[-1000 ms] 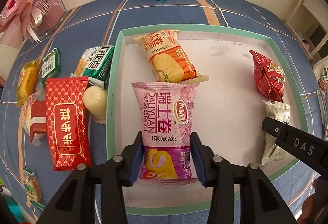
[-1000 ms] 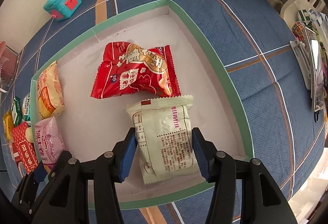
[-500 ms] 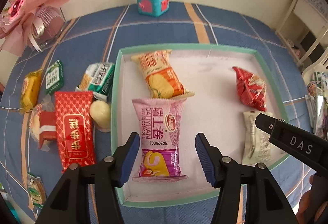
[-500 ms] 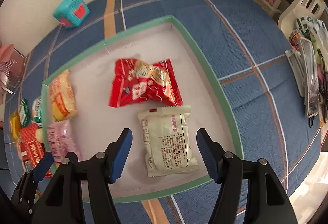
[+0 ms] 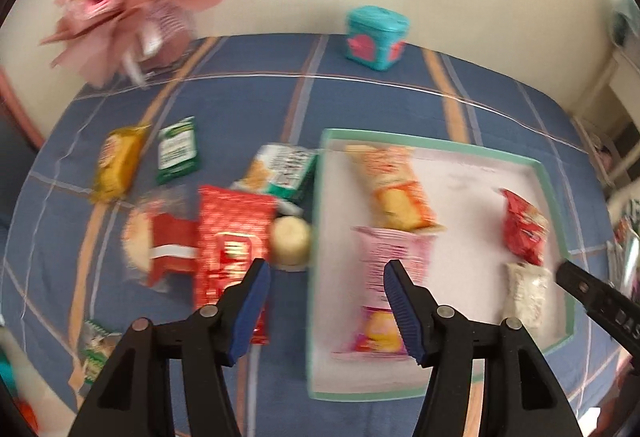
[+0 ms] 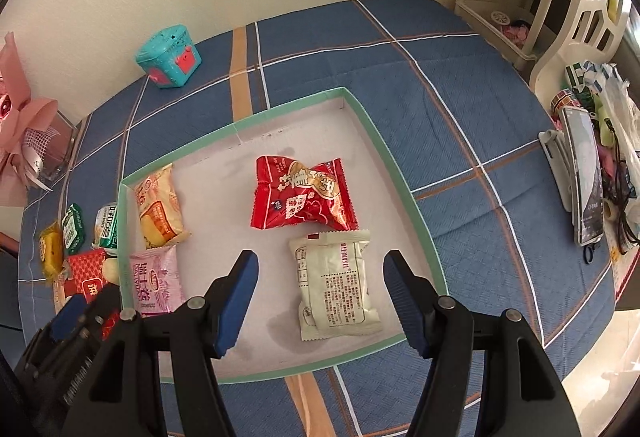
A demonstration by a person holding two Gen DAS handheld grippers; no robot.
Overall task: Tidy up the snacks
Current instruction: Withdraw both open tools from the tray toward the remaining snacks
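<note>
- Lifting away from the shallow white cardboard tray with a mint-green rim (image 6: 394,173), both grippers have risen since a second ago; the tray now sits lower and smaller in both wrist views.
- Left gripper (image 5: 326,307): jaws have just been opening and stand released, nothing between the pads. A second ago it was clamped on the pink-purple plastic Swiss-roll packet (image 5: 390,269); that packet now lies flat in the tray's near-left part, just near of the orange plastic cake packet (image 6: 160,207).
- Right gripper (image 6: 320,303): jaws also just opened, free, nothing held. The cream-white foil snack packet (image 6: 338,283) it was gripping lies in the tray's near-right corner, just near of the crinkled red foil snack bag (image 6: 302,199).
- Meaning: two placements look done, four snacks in the tray.
- Left view is blurred and swung left over the blue plaid cloth, where the long red patterned packet (image 5: 230,253) and the round pale bun (image 5: 290,243) lie just left of the tray; likely next picks.
- Yellow packet (image 5: 118,167) and green sachet (image 5: 178,151) wait further left.
</note>
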